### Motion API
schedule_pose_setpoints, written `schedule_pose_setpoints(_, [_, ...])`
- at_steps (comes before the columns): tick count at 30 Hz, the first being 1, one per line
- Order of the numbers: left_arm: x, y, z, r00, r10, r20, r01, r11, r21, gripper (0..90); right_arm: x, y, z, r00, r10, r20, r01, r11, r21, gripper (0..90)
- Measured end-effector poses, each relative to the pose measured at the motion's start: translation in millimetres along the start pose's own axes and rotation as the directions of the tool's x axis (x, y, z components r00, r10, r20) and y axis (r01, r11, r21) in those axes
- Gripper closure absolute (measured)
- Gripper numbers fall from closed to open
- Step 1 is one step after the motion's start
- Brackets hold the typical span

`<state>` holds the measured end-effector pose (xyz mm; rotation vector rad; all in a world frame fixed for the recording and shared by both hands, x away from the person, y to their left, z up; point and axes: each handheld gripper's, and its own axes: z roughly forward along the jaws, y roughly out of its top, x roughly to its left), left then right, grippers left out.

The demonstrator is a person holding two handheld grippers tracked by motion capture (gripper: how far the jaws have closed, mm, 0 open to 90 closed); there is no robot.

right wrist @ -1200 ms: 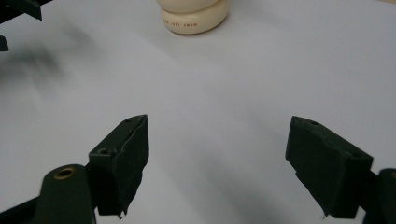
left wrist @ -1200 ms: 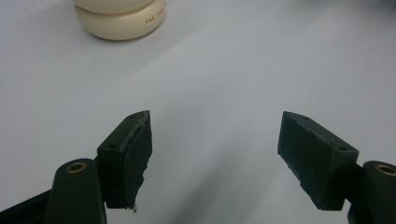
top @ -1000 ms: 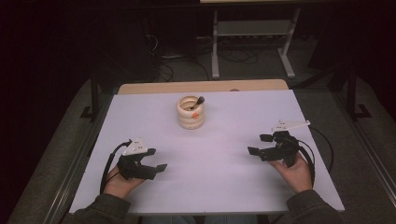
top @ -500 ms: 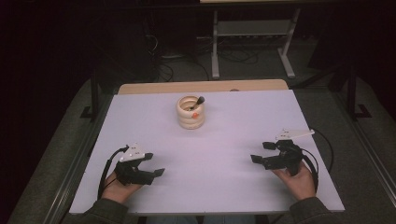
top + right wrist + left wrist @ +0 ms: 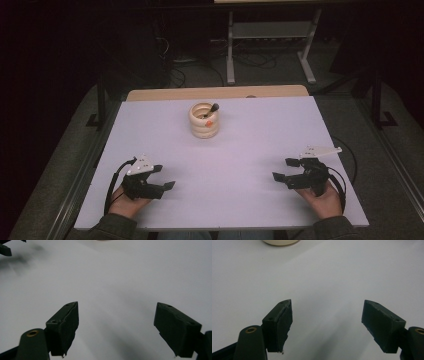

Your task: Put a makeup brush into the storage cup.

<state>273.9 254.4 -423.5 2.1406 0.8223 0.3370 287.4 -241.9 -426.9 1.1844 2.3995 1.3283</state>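
Observation:
A cream holder (image 5: 204, 121) made of stacked rings stands at the table's far middle; a black-handled tool (image 5: 212, 109) and something orange lean inside it. Its base shows at the top edge of the left gripper view (image 5: 280, 242). My left gripper (image 5: 164, 177) rests near the front left of the white table, open, with nothing between its jaws (image 5: 327, 322). My right gripper (image 5: 283, 169) sits near the front right, also open and empty (image 5: 116, 327). Both point inward across the table, well short of the holder.
The white tabletop (image 5: 250, 145) lies bare between the grippers and the holder. A wooden strip (image 5: 165, 93) runs along the far edge. Beyond it, on the dark floor, stand a metal rack (image 5: 270, 37) and cables. The left gripper's jaw tip (image 5: 5, 250) appears far off.
Both hands have drawn back toward the table's near edge, the grippers staying open. The holder has not moved.

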Motion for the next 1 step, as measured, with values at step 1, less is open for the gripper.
schedule_pose_setpoints(1, [1.4, -0.1, -0.7, 1.0, 0.008, 0.004, -0.008, 0.9999, 0.009, 24.6, 0.6, -0.1, 0.6, 1.0, 0.002, -0.005, -0.002, 1.0, 0.0, 19.0])
